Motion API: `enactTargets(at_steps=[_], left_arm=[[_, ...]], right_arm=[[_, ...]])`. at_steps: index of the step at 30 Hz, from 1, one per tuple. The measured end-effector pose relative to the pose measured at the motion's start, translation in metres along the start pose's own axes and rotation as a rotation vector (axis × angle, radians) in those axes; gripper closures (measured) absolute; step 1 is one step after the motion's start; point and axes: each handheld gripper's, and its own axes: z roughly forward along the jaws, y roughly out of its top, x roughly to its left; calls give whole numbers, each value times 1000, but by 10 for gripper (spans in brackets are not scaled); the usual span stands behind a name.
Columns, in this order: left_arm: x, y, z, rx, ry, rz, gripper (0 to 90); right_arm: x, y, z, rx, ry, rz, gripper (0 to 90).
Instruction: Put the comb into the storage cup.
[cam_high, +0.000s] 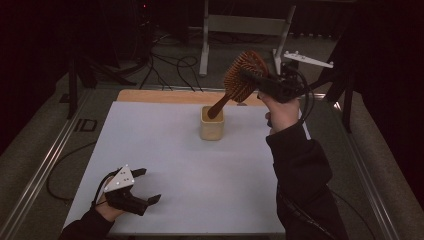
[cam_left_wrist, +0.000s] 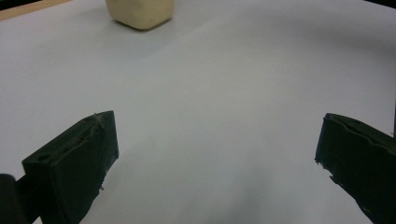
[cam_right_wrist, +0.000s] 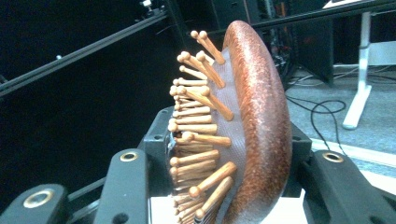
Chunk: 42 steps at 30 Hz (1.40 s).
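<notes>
One hairbrush (cam_high: 245, 75), one cup (cam_high: 212, 123) and two grippers are present on or above one white table (cam_high: 175, 165). The right gripper (cam_high: 250, 76) is clamped on the brush head, holding it raised and tilted above the far side of the table; the handle end slants down into the cup's mouth. The left gripper (cam_high: 147, 185) rests low at the near left corner, jaws wide apart with nothing between them, well apart from the cup. Beyond the table stand a white frame (cam_high: 240, 25) and loose floor cables (cam_high: 175, 67). In the right gripper view, bristles and the brush back hide the pads; contact between handle tip and cup interior cannot be made out.
</notes>
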Motion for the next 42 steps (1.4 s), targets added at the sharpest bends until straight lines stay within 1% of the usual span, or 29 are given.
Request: enactTargets(at_steps=[4, 8, 12, 20, 23, 25, 29, 35, 42], left_arm=[[0, 0, 1, 6, -7, 3, 0], [-1, 0, 1, 2, -8, 8, 0], [-2, 0, 1, -5, -13, 8, 0], [-2, 0, 0, -7, -12, 13, 0], [-1, 0, 0, -8, -15, 11, 0], [-2, 1, 0, -10, -16, 11, 0], [-2, 1, 0, -11, -18, 10, 0], [-2, 1, 0, -15, -17, 13, 0], [-2, 1, -2, -22, -14, 17, 0]], right_arm=[[-6, 3, 5, 0, -18, 11, 513], [-11, 4, 14, 11, -36, 11, 513], [-17, 2, 22, 19, -51, 21, 513], [-23, -1, 36, 26, -73, 18, 512], [-28, -4, 42, 35, -76, 25, 512], [-30, -6, 45, 42, -88, 24, 512], [-35, -9, 52, 50, -98, 26, 512], [-41, -16, 61, 53, -106, 32, 512], [-47, -26, 72, 77, -121, 40, 512]])
